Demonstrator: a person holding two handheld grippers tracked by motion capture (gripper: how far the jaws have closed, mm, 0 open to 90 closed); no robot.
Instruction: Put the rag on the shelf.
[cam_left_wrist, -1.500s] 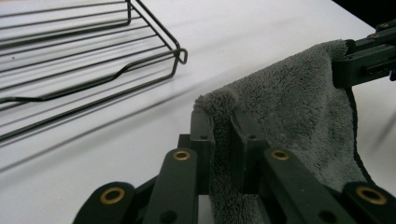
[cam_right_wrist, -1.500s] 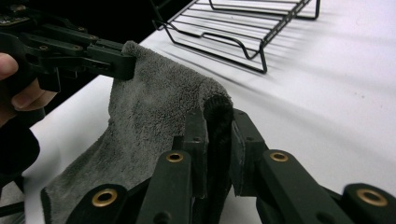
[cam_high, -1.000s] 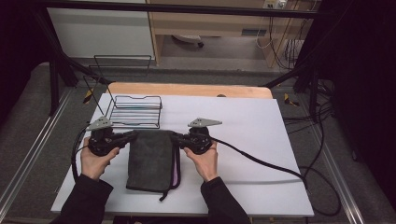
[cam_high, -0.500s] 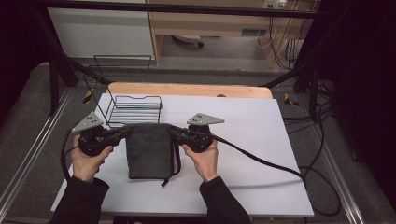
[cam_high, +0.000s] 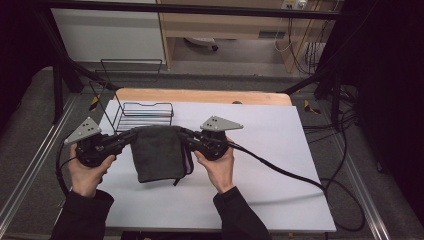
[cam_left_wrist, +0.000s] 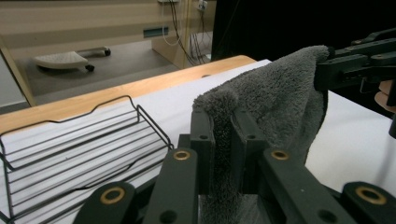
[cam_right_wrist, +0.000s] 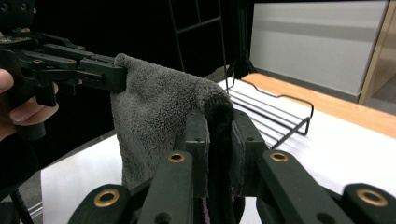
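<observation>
Jaws of the left gripper (cam_high: 131, 135) are closed narrow on the upper left corner of the towel (cam_high: 159, 152); the left gripper view confirms pile pinched between them. Jaws of the right gripper (cam_high: 184, 136) are closed the same way on the upper right corner, a fold bulging over their tips in the right gripper view.

The towel hangs between the two grippers at centre left of the high view, its top edge taut and raised, its lower part apparently resting on the counter (cam_high: 280, 165). A dark cord or purple-edged trim shows at its lower right.

Handling, as judged: soft, limp, light, thick-piled and not fragile. It will sag wherever unsupported, so the corners are the sound places to hold. Grip looks secure, though the pile may creep under tension.

Surroundings: a wire rack (cam_high: 142, 114) stands just behind the towel, upper left of centre, near enough to snag an edge if the towel is carried forward. The right gripper's cable (cam_high: 280, 170) trails across the counter to the right, clear of the towel.
</observation>
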